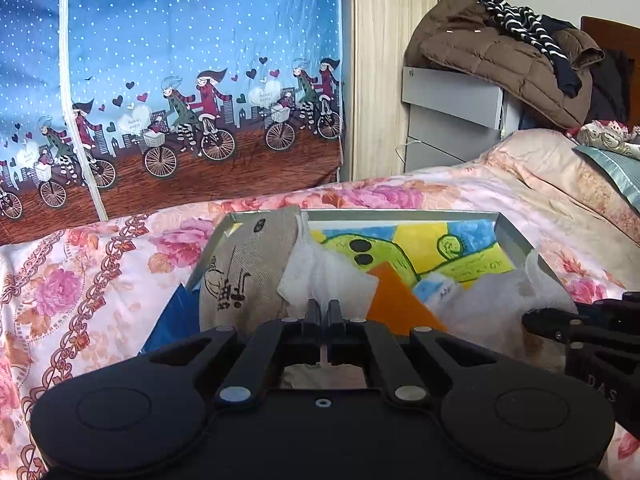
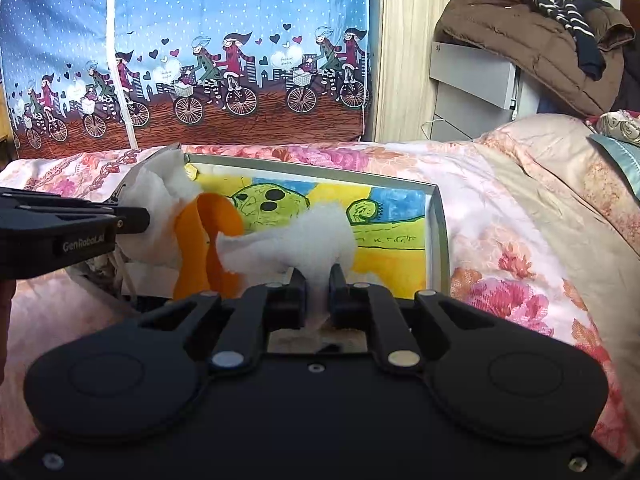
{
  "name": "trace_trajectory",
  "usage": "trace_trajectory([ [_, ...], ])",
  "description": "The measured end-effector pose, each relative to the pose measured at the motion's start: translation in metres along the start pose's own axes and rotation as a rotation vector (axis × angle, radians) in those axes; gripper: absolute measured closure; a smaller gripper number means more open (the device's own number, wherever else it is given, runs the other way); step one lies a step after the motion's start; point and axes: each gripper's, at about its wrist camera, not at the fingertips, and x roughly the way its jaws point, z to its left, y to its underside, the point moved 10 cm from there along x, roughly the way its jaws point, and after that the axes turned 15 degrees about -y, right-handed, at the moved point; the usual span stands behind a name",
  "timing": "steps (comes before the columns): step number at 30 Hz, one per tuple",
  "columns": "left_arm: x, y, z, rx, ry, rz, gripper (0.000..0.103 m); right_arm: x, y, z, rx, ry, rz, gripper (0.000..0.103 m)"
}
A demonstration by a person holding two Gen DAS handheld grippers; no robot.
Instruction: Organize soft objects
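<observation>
From the left wrist camera, the left gripper (image 1: 324, 307) has its jaws drawn nearly together on the near edge of a white cloth (image 1: 326, 280), which rises crumpled in front of the fingers; the cloth hangs over a shallow grey tray (image 1: 516, 236) that lies on a floral bedspread (image 1: 100, 280); the tray's floor is a child's drawing (image 1: 420, 248) in yellow, green and blue; an orange felt piece (image 1: 394, 300) lies just right of the white cloth, and a beige printed cloth (image 1: 244, 268) is draped over the tray's left rim; something blue (image 1: 176, 320) pokes out under that cloth, though I cannot tell what it is; at the right edge the right gripper (image 1: 548, 320) comes in, its tip against more white material; behind the bed hangs a blue curtain (image 1: 180, 80) printed with cyclists, and a brown coat (image 1: 500, 52) is heaped on a grey cabinet (image 1: 452, 112).

From the right wrist camera, the right gripper (image 2: 318, 280) is clamped on a fluffy white edge of the white cloth (image 2: 296, 240), which is lifted above the tray (image 2: 438, 224); the orange felt piece (image 2: 208, 236) hangs curled between this grip and the left gripper (image 2: 140, 220), which enters from the left with its jaws closed on another bunch of white material; the drawing (image 2: 392, 220) shows beneath; the bedspread (image 2: 520, 260) spreads to the right.
</observation>
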Motion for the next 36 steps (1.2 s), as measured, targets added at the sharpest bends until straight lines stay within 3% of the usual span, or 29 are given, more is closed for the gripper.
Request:
trace_trajectory([
  [5,-0.003,-0.003,-0.001,0.009,0.008,0.008,0.1,-0.005,0.0,0.005,-0.001,-0.001,-0.001,0.095],
  [12,-0.011,-0.008,-0.002,0.003,0.016,0.024,0.089,-0.03,-0.007,0.01,0.04,0.004,-0.032,0.067],
  [18,-0.023,-0.017,0.006,-0.018,0.01,0.018,0.085,-0.045,-0.019,0.01,0.051,0.001,-0.085,0.052],
  [26,-0.051,-0.028,0.026,-0.092,-0.002,-0.019,0.064,-0.081,-0.039,0.007,0.097,-0.001,-0.182,0.026],
  [33,-0.088,-0.039,0.044,-0.148,-0.015,-0.066,0.054,-0.125,-0.05,0.014,0.1,-0.002,-0.262,0.003],
  [36,-0.111,-0.041,0.054,-0.187,-0.024,-0.098,0.046,-0.144,-0.056,0.021,0.079,-0.001,-0.301,0.001],
])
